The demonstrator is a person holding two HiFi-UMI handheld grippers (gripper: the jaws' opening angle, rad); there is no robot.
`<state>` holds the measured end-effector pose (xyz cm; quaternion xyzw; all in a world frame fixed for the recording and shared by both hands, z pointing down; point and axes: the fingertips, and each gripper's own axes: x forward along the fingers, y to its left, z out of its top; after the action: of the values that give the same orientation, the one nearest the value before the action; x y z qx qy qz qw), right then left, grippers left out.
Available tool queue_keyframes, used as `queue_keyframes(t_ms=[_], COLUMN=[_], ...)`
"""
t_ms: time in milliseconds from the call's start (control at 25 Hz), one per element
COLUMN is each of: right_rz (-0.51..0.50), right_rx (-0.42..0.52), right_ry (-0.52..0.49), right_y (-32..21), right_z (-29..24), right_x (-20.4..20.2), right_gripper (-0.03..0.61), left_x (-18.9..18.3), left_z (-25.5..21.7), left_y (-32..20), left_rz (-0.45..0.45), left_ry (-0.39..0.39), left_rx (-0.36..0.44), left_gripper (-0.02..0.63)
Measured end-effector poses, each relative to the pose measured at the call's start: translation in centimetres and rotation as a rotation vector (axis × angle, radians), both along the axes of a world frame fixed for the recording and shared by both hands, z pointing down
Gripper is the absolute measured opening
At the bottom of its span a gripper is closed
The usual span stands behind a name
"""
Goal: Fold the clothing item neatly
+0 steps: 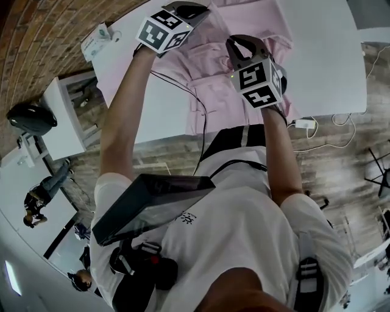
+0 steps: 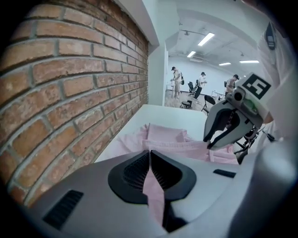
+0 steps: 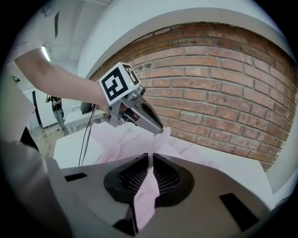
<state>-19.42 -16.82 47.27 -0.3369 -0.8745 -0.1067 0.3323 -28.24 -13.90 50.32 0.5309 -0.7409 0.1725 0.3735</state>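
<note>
A pink garment (image 1: 210,67) lies rumpled on the white table (image 1: 323,55). My left gripper (image 1: 194,9) is at the garment's far edge and is shut on a fold of the pink cloth (image 2: 153,186), which runs between its pads. My right gripper (image 1: 241,46) is over the garment's nearer right part. It too is shut on a strip of the pink cloth (image 3: 146,190). In the left gripper view the right gripper (image 2: 219,142) hangs above the spread fabric (image 2: 163,137). The right gripper view shows the left gripper (image 3: 160,130) with its tip on the cloth (image 3: 121,144).
A brick wall (image 3: 223,97) runs along the table's far side. A small white box (image 1: 97,39) sits at the table's left corner. A white shelf unit (image 1: 61,116) stands left of the table. A charger and cables (image 1: 304,125) lie on the floor at right. People stand far off (image 2: 177,81).
</note>
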Motion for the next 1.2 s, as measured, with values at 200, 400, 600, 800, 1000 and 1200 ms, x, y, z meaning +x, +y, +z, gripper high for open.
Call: queue_keyframes(t_ms=[200,400,600,800,1000,1200], right_rz=[-0.088,-0.153,-0.206,-0.225,-0.290,-0.385], right_rx=[0.008,-0.003,0.010,0.033,0.001,-0.070], right_ry=[0.047,0.077,0.102,0.114,0.164,0.207], right_y=[4.9,8.7,11.5,13.3,15.4,17.5], right_z=[2.5,4.1,5.6,7.7,9.2,8.9], right_x=[1.4,2.3,3.1,3.2,4.5,7.0], right_gripper=[0.038,0.038,0.038,0.038,0.041,0.132], left_x=[1.5,2.2,2.8,2.5,2.2,2.8], left_z=[3.0,4.9,6.3,8.0,8.9,8.4], left_y=[5.0,8.6,11.0,12.6,15.0,16.8], left_rz=[-0.060,-0.102,-0.126,-0.168,-0.250,-0.311], left_ry=[0.023,0.030,0.041,0.044,0.066,0.068], left_rx=[-0.015,-0.019,-0.018,-0.011,-0.007,0.002], left_gripper=[0.015,0.015,0.015,0.015,0.017,0.017])
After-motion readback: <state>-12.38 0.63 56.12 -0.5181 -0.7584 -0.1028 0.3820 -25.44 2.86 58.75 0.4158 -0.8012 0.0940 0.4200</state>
